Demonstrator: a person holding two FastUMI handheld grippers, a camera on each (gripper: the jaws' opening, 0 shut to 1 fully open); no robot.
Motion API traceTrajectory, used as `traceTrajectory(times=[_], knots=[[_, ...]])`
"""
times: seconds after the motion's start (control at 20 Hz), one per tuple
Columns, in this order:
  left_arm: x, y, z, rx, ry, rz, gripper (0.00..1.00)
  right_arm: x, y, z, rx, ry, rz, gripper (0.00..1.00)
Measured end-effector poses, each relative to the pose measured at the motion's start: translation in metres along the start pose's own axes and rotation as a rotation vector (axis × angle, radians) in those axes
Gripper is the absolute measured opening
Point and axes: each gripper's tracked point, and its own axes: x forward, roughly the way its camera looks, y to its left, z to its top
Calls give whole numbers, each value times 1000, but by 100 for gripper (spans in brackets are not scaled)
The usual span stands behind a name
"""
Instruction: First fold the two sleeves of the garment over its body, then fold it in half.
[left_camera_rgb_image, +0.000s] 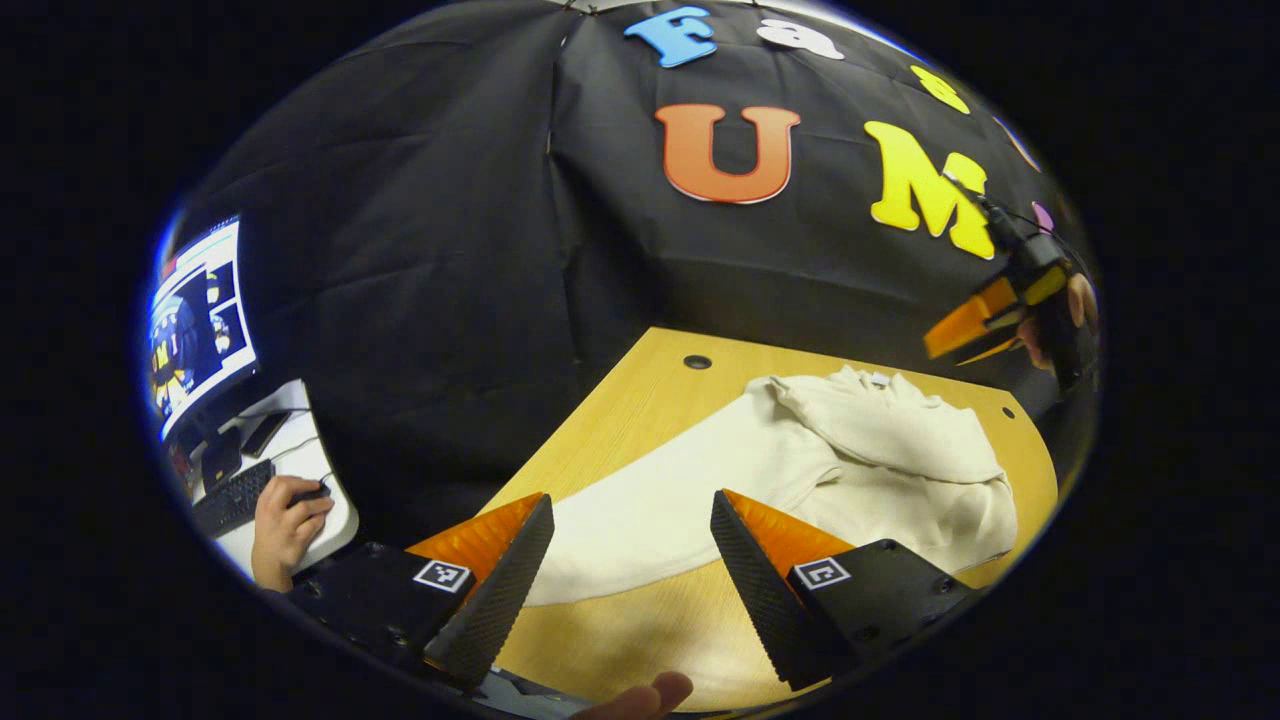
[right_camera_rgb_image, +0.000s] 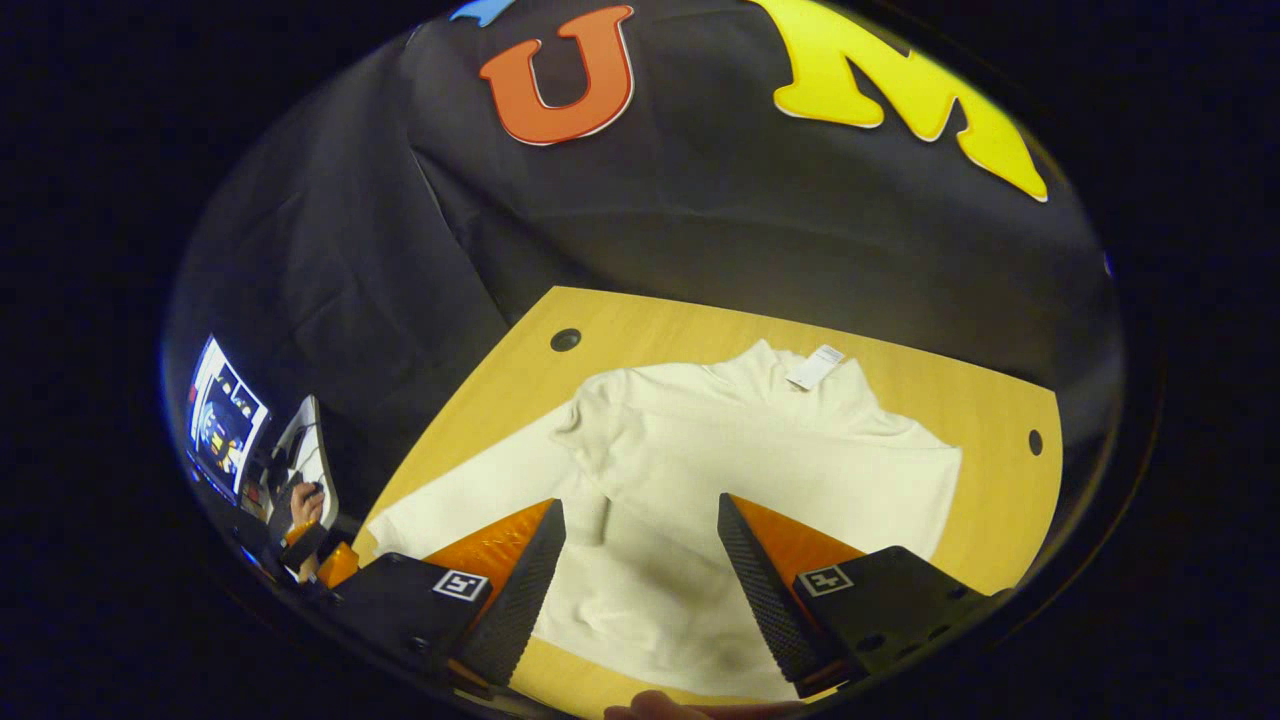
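Observation:
A cream long-sleeved garment (left_camera_rgb_image: 700, 490) lies flat on the wooden table (left_camera_rgb_image: 650, 390). In the left gripper view a folded layer (left_camera_rgb_image: 900, 430) of it rests on its far right part. My left gripper (left_camera_rgb_image: 632, 500) hovers open over the garment's near edge, with nothing between its fingers. In the right gripper view the garment (right_camera_rgb_image: 740, 450) has its collar and white label (right_camera_rgb_image: 815, 367) pointing away, and one sleeve (right_camera_rgb_image: 450, 500) stretches toward the lower left. My right gripper (right_camera_rgb_image: 640, 502) hangs open above the body of the garment. Farther off, the right gripper (left_camera_rgb_image: 985, 320) is held up in a hand above the table's right end.
The table has round holes (right_camera_rgb_image: 565, 339) near its corners, and its left edge (left_camera_rgb_image: 560, 440) drops off against the black cloth. At the far left, a side desk holds a monitor (left_camera_rgb_image: 195, 320) and a keyboard (left_camera_rgb_image: 232, 498), with a person's hand (left_camera_rgb_image: 285, 520) on a mouse.

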Motion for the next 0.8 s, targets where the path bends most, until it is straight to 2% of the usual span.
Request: traceTrajectory(times=[0.2, 0.3, 0.45, 0.5, 0.6, 0.8], knots=[[12, 33, -41, -106, 105, 156, 100, -58, -37, -56, -81, -18, -42, 96], [21, 51, -59, -150, 153, 229, 100, -85, -41, -83, -80, -22, -29, 96], [33, 73, -68, -204, 201, 308, 100, -108, -49, -125, -107, 4, -70, 94], [35, 81, -71, -220, 221, 335, 100, -113, -43, -139, -97, 22, -61, 96], [44, 90, -78, -278, 262, 359, 100, -114, -26, -163, -68, 68, -19, 96], [59, 97, -92, -400, 366, 370, 96, -111, -15, -183, -53, 112, -22, 96]])
